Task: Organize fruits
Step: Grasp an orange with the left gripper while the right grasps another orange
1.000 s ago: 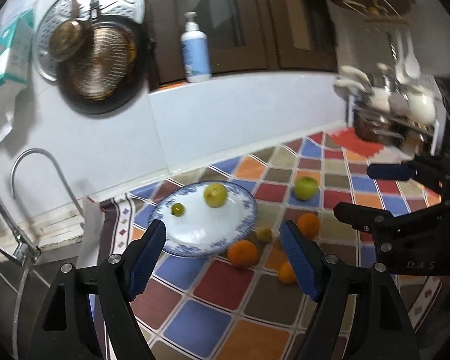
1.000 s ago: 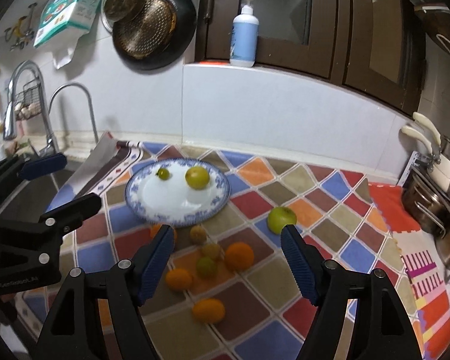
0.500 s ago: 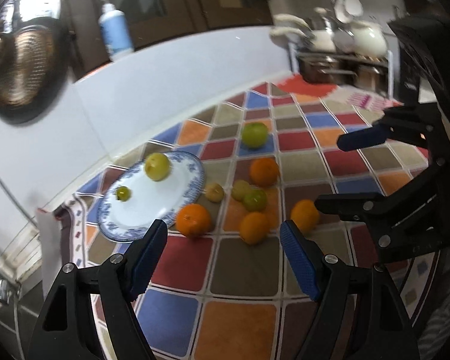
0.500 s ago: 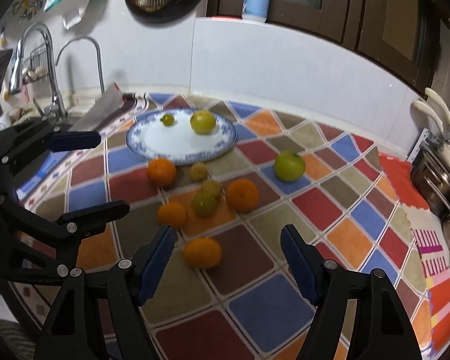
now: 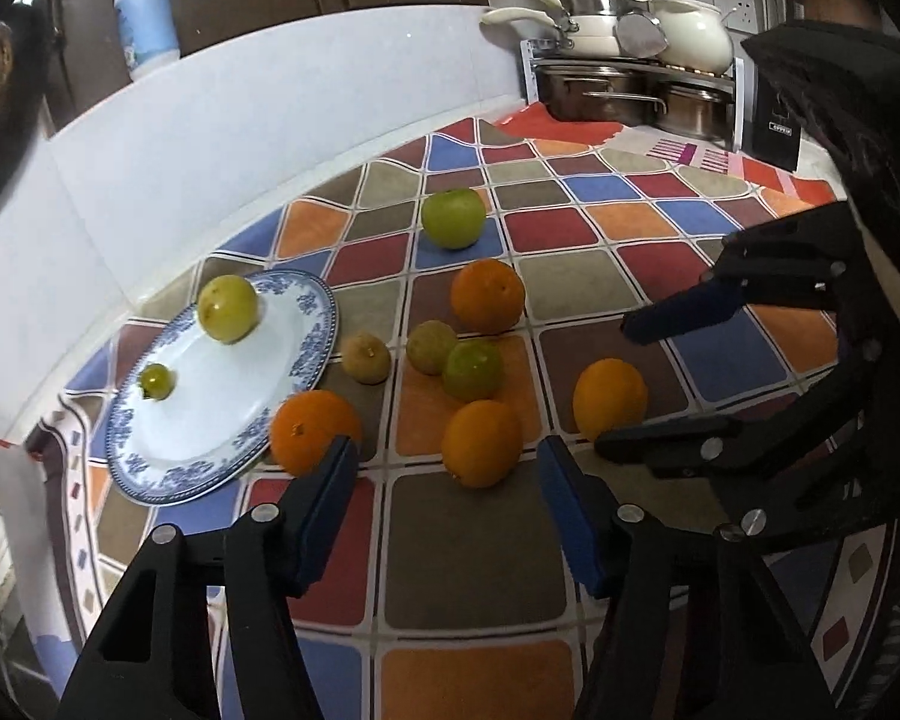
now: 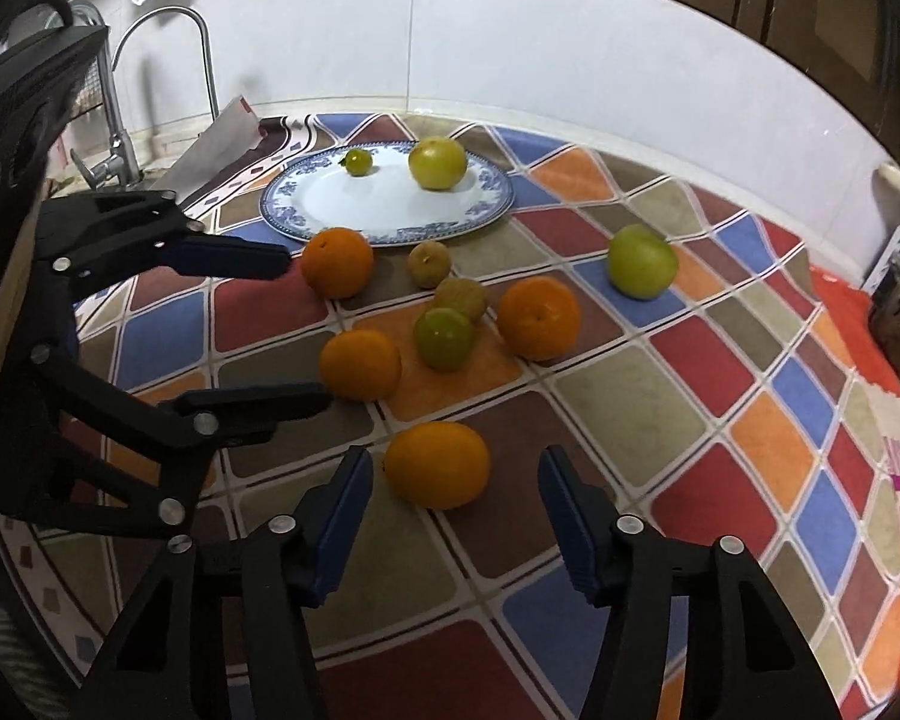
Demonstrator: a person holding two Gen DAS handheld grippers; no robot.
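A blue-rimmed white plate (image 5: 150,456) (image 6: 492,204) holds a yellow-green fruit (image 5: 228,307) (image 6: 437,163) and a small green one (image 5: 155,381) (image 6: 357,161). Several oranges and small green and brown fruits lie loose on the chequered mat beside it. A green apple (image 5: 453,218) (image 6: 642,261) lies apart, farther back. My left gripper (image 5: 444,474) (image 6: 303,330) is open just short of an orange (image 5: 481,435) (image 6: 360,364). My right gripper (image 6: 450,480) (image 5: 630,384) is open around the nearest orange (image 6: 437,464) (image 5: 609,398), with gaps on both sides.
A tap (image 6: 168,48) and sink lie left of the mat. A rack of pots and pans (image 5: 624,90) stands at the far right end of the counter. A soap bottle (image 5: 145,18) stands on the ledge above the white wall.
Both grippers have dropped and moved in toward the loose fruit; the left has also swung to the right. Both stay open and empty. No fruit has moved.
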